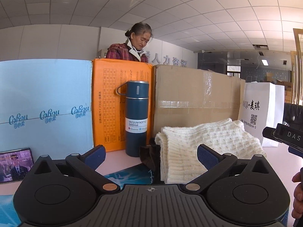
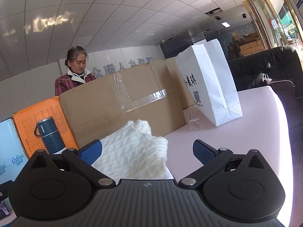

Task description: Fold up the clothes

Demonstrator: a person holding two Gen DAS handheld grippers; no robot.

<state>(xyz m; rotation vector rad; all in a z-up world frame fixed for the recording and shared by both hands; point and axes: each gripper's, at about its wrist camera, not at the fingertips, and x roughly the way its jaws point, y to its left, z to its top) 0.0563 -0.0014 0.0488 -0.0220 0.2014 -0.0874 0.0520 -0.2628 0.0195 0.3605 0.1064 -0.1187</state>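
A cream knitted garment [image 1: 204, 141] lies folded in a thick bundle on the pale pink table [image 2: 246, 124], in front of a cardboard box. It also shows in the right wrist view [image 2: 132, 151]. My left gripper [image 1: 151, 157] is open and empty, its right finger over the bundle's near edge. My right gripper [image 2: 147, 151] is open and empty, with the bundle's right end between its fingers. The right gripper's body shows at the right edge of the left wrist view [image 1: 286, 138]. A dark brown cloth [image 1: 149, 155] lies against the bundle's left side.
A blue vacuum bottle [image 1: 136, 119] stands left of the bundle. Behind are a light blue box [image 1: 45, 106], an orange box [image 1: 111, 102] and a large cardboard box [image 1: 195, 98]. A white paper bag [image 2: 208, 83] stands at right. A phone [image 1: 15, 164] leans at left. A woman stands behind the boxes.
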